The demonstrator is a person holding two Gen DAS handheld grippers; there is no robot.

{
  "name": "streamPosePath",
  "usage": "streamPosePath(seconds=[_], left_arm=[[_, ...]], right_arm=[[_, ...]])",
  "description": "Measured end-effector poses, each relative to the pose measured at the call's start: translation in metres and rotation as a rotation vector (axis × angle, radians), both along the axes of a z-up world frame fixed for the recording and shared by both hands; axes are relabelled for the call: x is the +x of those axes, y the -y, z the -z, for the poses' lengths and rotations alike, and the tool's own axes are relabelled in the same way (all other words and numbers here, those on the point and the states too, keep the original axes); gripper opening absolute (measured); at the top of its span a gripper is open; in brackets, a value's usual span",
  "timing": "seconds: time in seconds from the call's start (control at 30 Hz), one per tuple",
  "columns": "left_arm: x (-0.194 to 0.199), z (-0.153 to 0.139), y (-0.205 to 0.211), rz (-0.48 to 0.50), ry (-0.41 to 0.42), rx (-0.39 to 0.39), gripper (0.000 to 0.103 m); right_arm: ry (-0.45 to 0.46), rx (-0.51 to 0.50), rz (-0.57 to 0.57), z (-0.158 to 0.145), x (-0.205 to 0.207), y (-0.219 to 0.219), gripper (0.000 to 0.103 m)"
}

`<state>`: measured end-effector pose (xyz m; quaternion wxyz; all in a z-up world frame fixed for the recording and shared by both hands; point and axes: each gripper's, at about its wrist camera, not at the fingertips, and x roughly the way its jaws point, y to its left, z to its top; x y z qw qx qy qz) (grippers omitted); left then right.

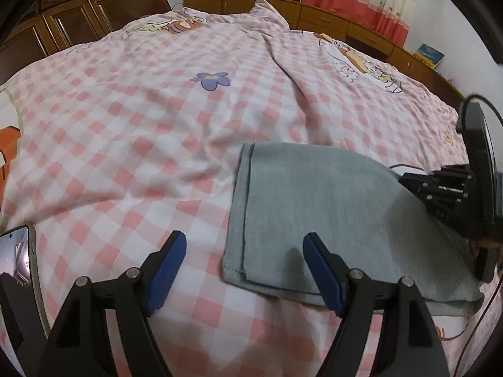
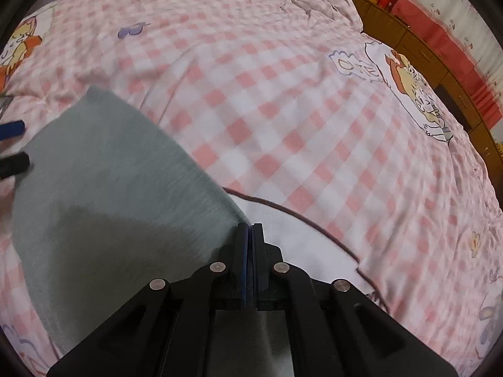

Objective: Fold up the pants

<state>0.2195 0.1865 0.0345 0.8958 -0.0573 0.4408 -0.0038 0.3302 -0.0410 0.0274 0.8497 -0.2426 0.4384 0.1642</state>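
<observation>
— Pink-and-white checked bedspread [image 1: 141, 132] fills the bed, wooden cabinets [image 1: 66, 22] behind, and the grey pants [image 1: 330, 207] lie flat near the front edge, already folded into a compact panel.

— Left hand-held gripper [image 1: 245, 270] hovers released, fingers spread wide, straddling the hemmed corner of the pants without touching cloth, as far as I can judge.

— And the right hand-held gripper [image 2: 250, 235]? Clenched tight, pads pressed together right at the cloth's edge. Whether fabric is pinched between them, I cannot tell.

— Soft knit, I'd say. Light, limp, it'll sag and drape once lifted.

— So grab the stitched hem corners; the seam gives the firmest bite.

— Agreed, both corners together, or the layers will slide apart. A phone [image 1: 19, 257] sits off to the left.
</observation>
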Motion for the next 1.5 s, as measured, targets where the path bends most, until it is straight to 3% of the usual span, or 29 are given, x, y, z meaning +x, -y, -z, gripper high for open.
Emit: streamPosePath(seconds=[0.1,0.2,0.33,0.57,0.7,0.93,1.1,1.2,1.23,1.27,1.33,1.5], left_arm=[[0.001,0.001,-0.002,-0.008,-0.008,-0.004,0.080],[0.000,0.000,-0.004,-0.002,-0.008,-0.019,0.080],[-0.008,-0.008,-0.005,0.010,0.006,-0.027,0.080],[-0.042,-0.022,-0.010,-0.043,0.038,0.026,0.080],[-0.052,-0.021,0.001,-0.039,0.009,0.075,0.080],[-0.044,-0.019,0.029,-0.019,-0.024,0.169,0.080],[-0.024,-0.011,0.027,-0.060,-0.063,0.117,0.079],[-0.014,-0.005,0.024,-0.084,-0.079,0.138,0.071],[-0.012,-0.002,0.023,-0.079,-0.084,0.141,0.063],[-0.011,-0.001,0.022,-0.075,-0.084,0.133,0.047],[-0.011,0.000,0.020,-0.067,-0.082,0.097,0.029],[-0.012,0.003,0.027,-0.026,-0.065,0.111,0.029]], right_arm=[[0.020,0.008,0.041,-0.007,-0.006,0.000,0.012],[0.012,0.105,0.097,-0.026,-0.019,0.015,0.024],[-0.012,0.206,0.121,-0.047,-0.065,0.038,0.030],[0.024,0.203,0.221,-0.051,-0.167,0.089,0.031],[0.044,0.276,0.306,-0.049,-0.209,0.119,0.033],[0.050,0.353,0.441,-0.029,-0.223,0.153,0.034],[-0.018,0.407,0.464,0.000,-0.218,0.160,0.036],[-0.009,0.451,0.472,0.013,-0.221,0.164,0.037],[-0.001,0.466,0.470,0.015,-0.222,0.166,0.037],[0.003,0.478,0.467,0.016,-0.223,0.168,0.037],[0.008,0.494,0.461,0.019,-0.223,0.169,0.038],[0.041,0.504,0.446,0.023,-0.226,0.169,0.039]])
